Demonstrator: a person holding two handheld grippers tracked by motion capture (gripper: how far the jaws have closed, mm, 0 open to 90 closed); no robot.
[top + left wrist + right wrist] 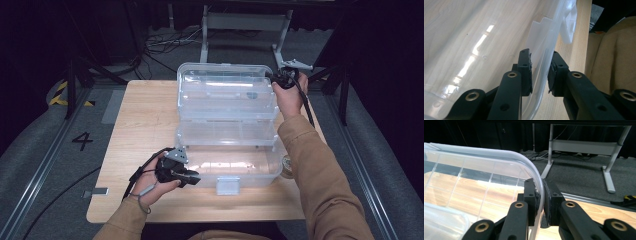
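A clear plastic storage box [250, 172] stands open on the wooden table, with a fold-out tray [227, 132] above its base and the lid [225, 85] raised at the back. My left gripper [192, 176] reaches in from the box's front left corner; in the left gripper view its jaws [541, 75] straddle the clear front wall [537, 100] and the pads press it from both sides. The white latch [569, 27] sits farther along that wall. My right gripper [280, 79] is at the lid's far right corner, its pads [541, 197] clamped on the lid's rounded rim [534, 173].
The box takes up the right half of the table [145, 120]. A small round clear object [287, 167] lies beside the box's right end. A metal frame [245, 22] and cables sit on the floor behind. A painted 4 [82, 140] marks the floor at left.
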